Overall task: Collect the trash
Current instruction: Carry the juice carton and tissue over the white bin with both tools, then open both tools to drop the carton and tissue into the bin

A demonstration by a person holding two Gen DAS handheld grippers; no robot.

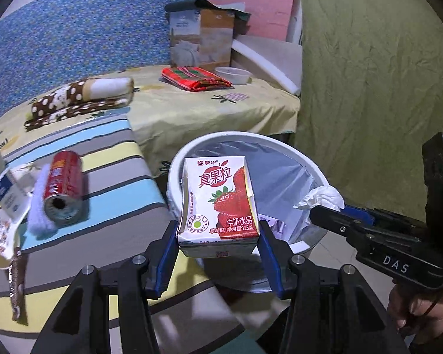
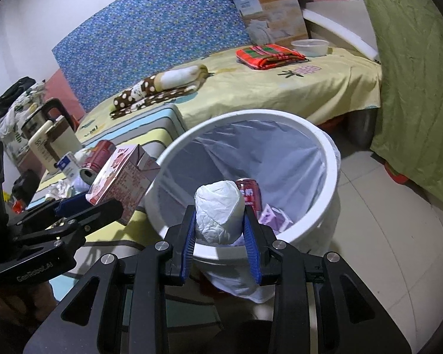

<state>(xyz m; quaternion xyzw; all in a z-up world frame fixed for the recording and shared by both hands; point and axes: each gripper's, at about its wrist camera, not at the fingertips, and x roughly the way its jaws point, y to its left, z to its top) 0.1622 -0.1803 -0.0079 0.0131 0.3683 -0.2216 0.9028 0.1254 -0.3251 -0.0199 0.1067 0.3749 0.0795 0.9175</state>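
Carton (image 1: pixel 218 203) reading "125mL" clamped in left gripper (image 1: pixel 218 253); right gripper (image 2: pixel 220 233), marked "DAS", grips tissue wad (image 2: pixel 218 209).

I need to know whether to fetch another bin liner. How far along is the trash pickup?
Done: a red can and a purple carton lie in the bin. In hand: left gripper holds a strawberry milk carton, right gripper a crumpled tissue. Left: another can and wrappers on the table.

R gripper (image 2: pixel 220 230) clamps tissue wad (image 2: pixel 218 211) over white bin (image 2: pixel 330 159); L gripper (image 2: pixel 88 206) holds carton (image 2: pixel 121 183).
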